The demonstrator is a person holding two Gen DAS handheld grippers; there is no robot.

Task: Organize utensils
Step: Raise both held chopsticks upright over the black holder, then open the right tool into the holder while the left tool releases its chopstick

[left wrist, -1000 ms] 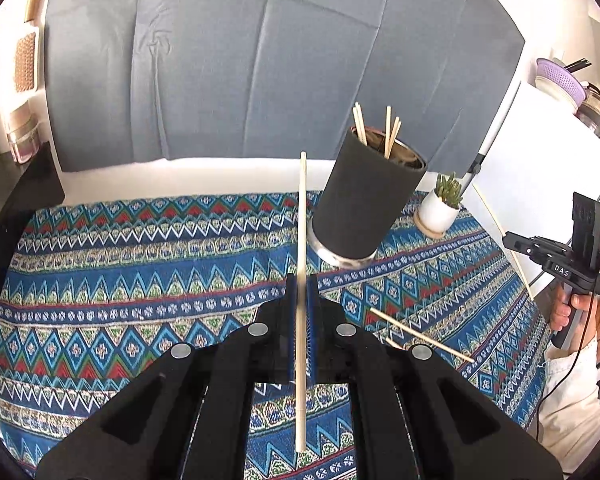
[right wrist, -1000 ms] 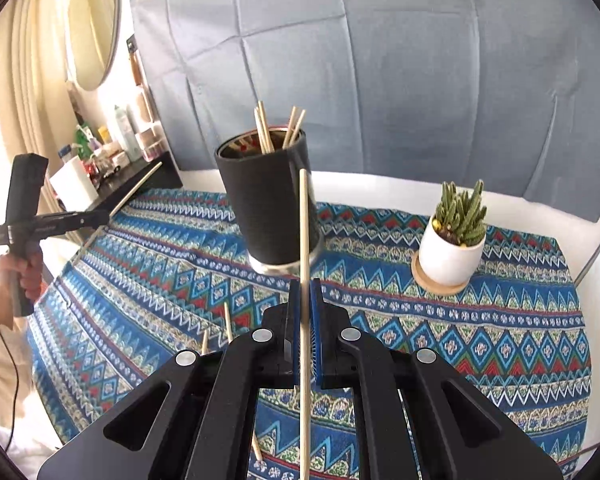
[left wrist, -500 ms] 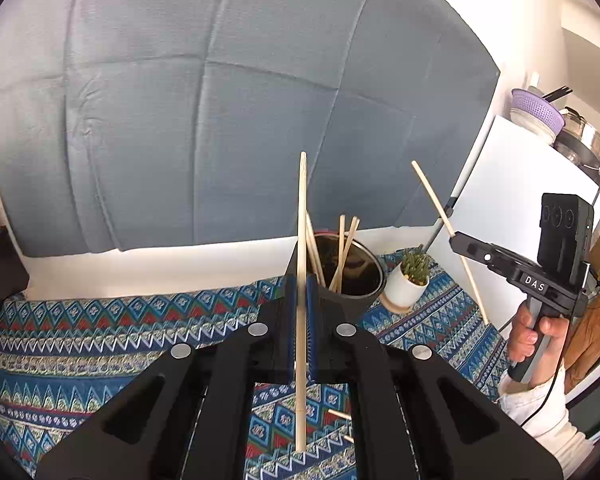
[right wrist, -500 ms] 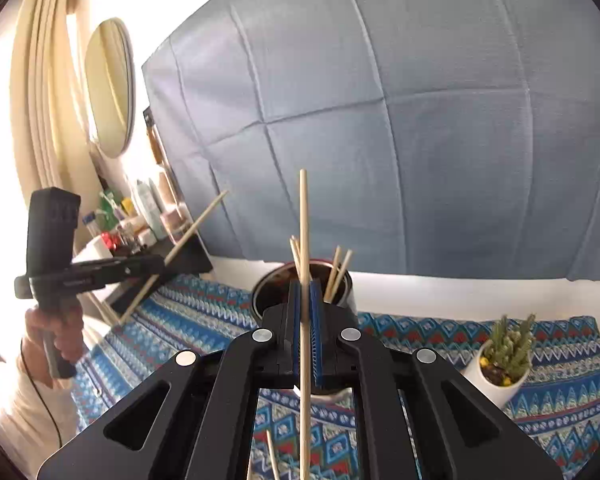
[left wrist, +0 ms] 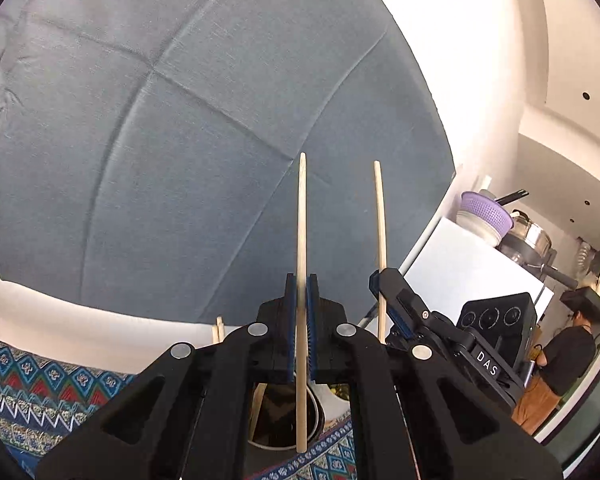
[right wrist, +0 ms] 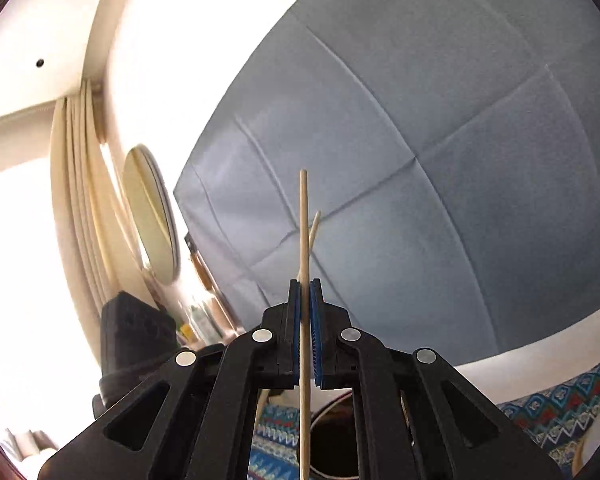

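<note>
Above the dark cup, left tongs and right tongs each clench an upright chopstick.

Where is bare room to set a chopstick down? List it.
Bare: the patterned cloth left of the holder cup. Crowded: over the cup, where the left tool and right tool stand close, each shut on an upright chopstick.

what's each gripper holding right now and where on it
Left gripper pinches a wooden chopstick below its middle. Right gripper pinches another chopstick near mid-length.
</note>
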